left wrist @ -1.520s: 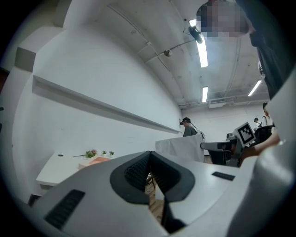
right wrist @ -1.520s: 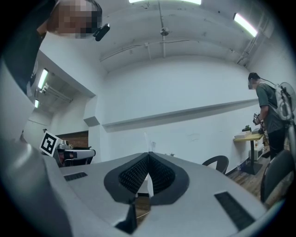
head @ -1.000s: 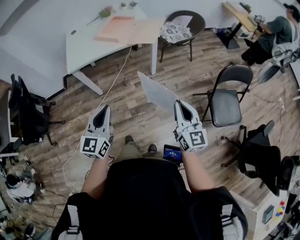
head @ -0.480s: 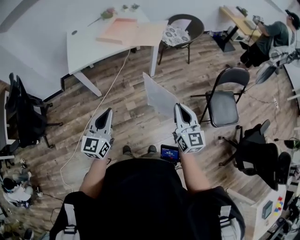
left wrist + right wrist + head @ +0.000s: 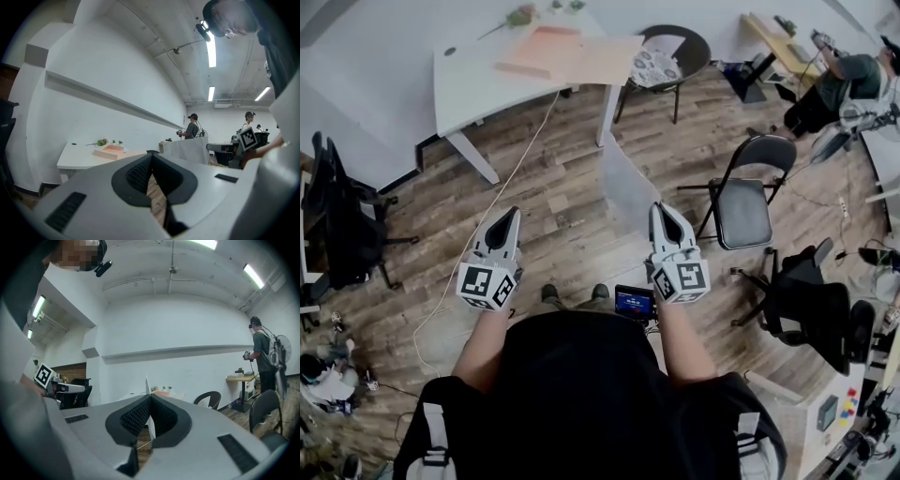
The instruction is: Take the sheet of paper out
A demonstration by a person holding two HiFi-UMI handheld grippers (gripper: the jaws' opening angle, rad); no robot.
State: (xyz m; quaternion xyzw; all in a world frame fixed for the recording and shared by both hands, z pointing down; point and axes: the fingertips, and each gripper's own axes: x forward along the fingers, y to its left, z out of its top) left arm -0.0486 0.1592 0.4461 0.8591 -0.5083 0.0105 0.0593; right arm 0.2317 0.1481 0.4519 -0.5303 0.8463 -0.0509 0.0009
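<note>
The right gripper [image 5: 661, 208] is holding the sheet of paper [image 5: 628, 183] by its near edge, its fingers [image 5: 136, 416] clenched on it so that the sheet is standing on edge between them and reaching out toward the far side of the room. The left gripper [image 5: 508, 214] is riding level beside it, well apart, with its fingers [image 5: 136, 173] pressed together on nothing. Over the last second the sheet's far end has been swinging from the far left round to almost straight ahead of the right gripper, and both grippers have been drifting across the wooden floor [image 5: 553, 216] together. The sheet is hanging in the air, well clear of the white table [image 5: 469, 84] and the pink folder [image 5: 539, 52] on it, so the taking-out appears done and only carrying remains.
</note>
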